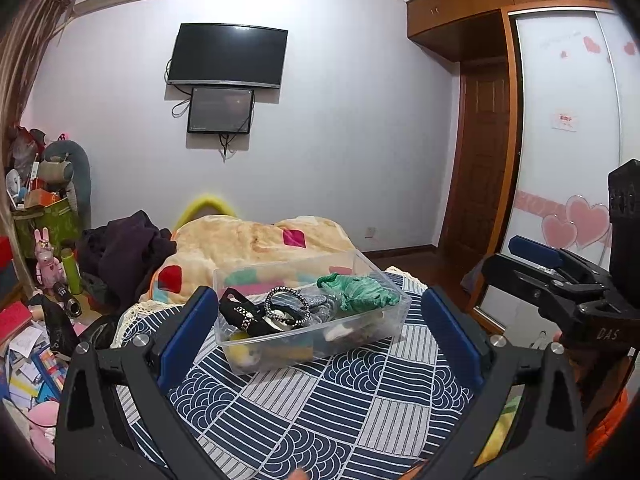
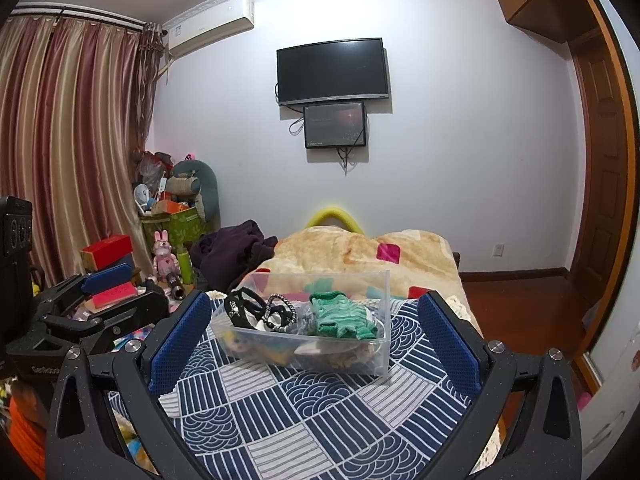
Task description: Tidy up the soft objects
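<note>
A clear plastic bin [image 1: 394, 312] [image 2: 382, 354] stands on the blue-and-white patterned cloth [image 1: 320, 408] [image 2: 312, 412] on the bed. In it lie a green knitted piece [image 1: 360, 290] [image 2: 340, 318], black beaded bands [image 1: 286, 308] [image 2: 276, 312], and small soft toys at the bottom, partly hidden. My left gripper [image 1: 316, 304] is open and empty, held just before the bin. My right gripper [image 2: 314, 308] is open and empty, also facing the bin from a short distance. The right gripper also shows at the right of the left wrist view [image 1: 560, 276].
A beige patterned blanket [image 1: 256, 244] [image 2: 360, 252] and dark clothes [image 1: 128, 252] [image 2: 236, 248] lie behind the bin. Cluttered boxes, toys and books fill the floor at left [image 1: 36, 320] [image 2: 160, 248]. A wardrobe and door stand at right [image 1: 568, 128].
</note>
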`<state>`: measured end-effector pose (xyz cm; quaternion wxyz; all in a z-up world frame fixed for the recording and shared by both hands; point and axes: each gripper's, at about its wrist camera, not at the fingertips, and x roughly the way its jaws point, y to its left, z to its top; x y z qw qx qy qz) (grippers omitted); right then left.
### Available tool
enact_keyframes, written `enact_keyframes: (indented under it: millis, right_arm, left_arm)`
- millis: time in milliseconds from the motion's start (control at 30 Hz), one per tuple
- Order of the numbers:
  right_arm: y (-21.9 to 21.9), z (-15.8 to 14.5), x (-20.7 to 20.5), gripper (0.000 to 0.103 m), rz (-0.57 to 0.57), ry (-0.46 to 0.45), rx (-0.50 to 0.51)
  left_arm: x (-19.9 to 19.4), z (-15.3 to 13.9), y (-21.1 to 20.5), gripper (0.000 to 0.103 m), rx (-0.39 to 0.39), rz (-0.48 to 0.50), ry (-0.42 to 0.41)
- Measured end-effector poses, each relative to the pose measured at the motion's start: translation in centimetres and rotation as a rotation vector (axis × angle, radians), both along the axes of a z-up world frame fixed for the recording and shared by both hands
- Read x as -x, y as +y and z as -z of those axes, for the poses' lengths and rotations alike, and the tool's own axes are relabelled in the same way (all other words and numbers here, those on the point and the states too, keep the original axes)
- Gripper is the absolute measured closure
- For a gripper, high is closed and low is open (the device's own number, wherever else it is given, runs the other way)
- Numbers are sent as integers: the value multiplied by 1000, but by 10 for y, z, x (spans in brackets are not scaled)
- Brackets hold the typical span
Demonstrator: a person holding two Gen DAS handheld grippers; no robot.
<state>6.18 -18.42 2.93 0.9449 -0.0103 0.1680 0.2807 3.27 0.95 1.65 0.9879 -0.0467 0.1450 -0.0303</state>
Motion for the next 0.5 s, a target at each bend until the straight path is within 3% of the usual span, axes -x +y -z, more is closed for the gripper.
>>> enact_keyframes:
  millis: [500]
  right_arm:
    - [3, 1, 1, 0, -1, 12, 10]
  left_arm:
    - [1, 1, 0, 0, 3, -1, 9]
